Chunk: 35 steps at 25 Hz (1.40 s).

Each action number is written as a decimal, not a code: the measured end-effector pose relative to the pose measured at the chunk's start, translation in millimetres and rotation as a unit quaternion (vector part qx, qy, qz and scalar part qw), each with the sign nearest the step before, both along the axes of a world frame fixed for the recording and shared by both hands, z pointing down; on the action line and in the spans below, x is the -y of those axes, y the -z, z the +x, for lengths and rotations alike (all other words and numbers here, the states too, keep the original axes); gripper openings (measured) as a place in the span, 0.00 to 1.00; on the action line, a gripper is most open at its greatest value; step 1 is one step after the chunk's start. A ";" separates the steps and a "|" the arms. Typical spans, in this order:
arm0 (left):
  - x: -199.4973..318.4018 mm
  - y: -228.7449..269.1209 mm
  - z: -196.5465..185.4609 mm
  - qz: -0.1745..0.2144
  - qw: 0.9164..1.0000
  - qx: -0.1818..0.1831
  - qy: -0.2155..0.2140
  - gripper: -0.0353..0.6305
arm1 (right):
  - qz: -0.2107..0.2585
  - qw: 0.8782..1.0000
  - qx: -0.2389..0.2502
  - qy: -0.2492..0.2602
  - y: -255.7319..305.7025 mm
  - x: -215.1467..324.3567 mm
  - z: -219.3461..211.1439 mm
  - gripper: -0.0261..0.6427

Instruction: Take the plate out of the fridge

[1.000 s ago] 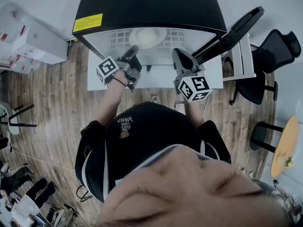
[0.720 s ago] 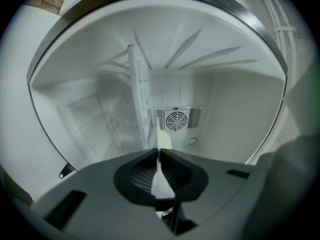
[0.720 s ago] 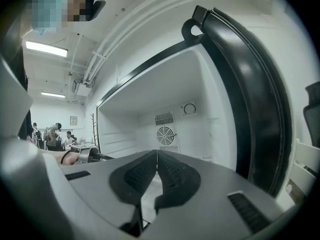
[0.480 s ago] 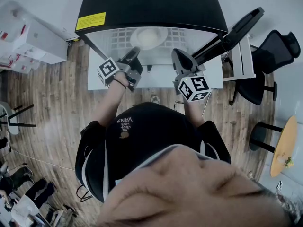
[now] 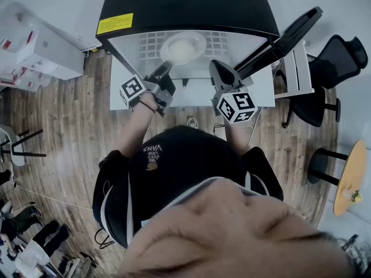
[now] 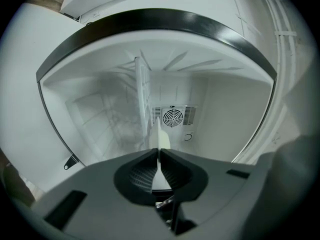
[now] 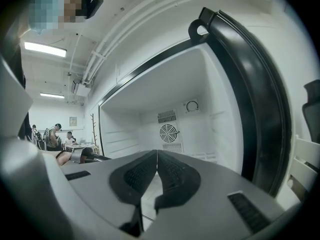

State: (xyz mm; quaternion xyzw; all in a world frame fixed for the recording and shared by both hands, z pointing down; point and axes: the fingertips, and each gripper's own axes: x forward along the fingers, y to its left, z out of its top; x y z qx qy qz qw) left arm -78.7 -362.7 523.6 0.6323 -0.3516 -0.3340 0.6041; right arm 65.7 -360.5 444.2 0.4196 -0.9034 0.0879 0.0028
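Note:
A pale round plate [image 5: 182,46] lies on the wire shelf [image 5: 145,44] inside the open black fridge [image 5: 185,7]. My left gripper [image 5: 167,66] reaches level into the fridge and meets the plate's near left rim. In the left gripper view the plate [image 6: 162,138] shows edge-on as a thin white wedge that runs down between the pads, and the left gripper [image 6: 159,150] is shut on it. My right gripper [image 5: 214,65] is held level at the fridge opening, right of the plate. It touches nothing, and in its own view the right gripper [image 7: 156,152] is shut and empty.
The fridge door [image 5: 284,39] stands open to the right, close beside the right gripper, and shows as a black frame [image 7: 250,94]. A fan grille [image 6: 173,117] is on the back wall. Black chairs [image 5: 342,57] stand right, white boxes [image 5: 40,51] left.
The left gripper has edged slightly further in at the plate's rim. The right gripper has kept still.

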 end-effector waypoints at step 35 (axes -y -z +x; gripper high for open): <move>-27.1 6.4 -6.8 0.015 1.000 -0.016 -0.022 0.10 | -0.218 0.956 0.195 0.005 -66.3 30.8 -26.7 0.34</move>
